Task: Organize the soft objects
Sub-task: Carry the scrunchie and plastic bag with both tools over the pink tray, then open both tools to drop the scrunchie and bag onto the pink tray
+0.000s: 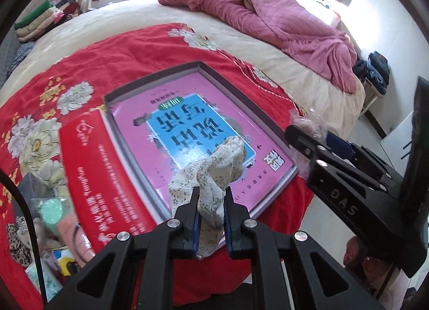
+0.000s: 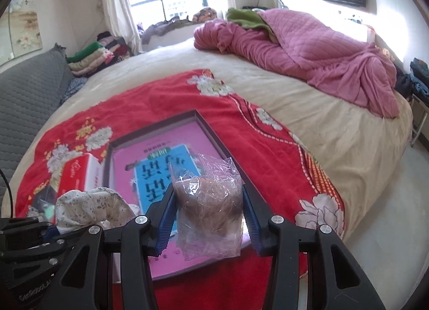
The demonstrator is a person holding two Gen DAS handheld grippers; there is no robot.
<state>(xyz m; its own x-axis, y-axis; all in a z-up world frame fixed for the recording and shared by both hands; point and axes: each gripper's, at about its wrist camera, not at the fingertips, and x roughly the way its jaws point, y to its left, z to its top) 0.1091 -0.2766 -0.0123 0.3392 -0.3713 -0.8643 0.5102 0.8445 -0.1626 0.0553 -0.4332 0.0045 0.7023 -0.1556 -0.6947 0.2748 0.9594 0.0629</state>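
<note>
Two grippers: both carry a soft item above the shallow grey rectangular box (image 1: 161,74) with the pink printed sheet inside, which lies on the red flowered blanket (image 1: 80,68).
Left gripper (image 1: 211,219): its fingers pinch a bunched white cloth with small floral print (image 1: 214,176), which hangs over the box's near edge.
Right gripper (image 2: 209,200): its fingers press on a crinkled clear plastic bag holding something brownish and soft (image 2: 209,197), over the box's near right part; the contents cannot be made out.
Step in hand: judged as lowering both items into the box.
Doing it well: each bundle should probably sit fully inside the box wall before release, kept apart side by side.
Risk: loose cloth may drape over the rim; slippery film may slide.
Beside the box: a red carton with white lettering (image 1: 88,154) touches its left wall.
</note>
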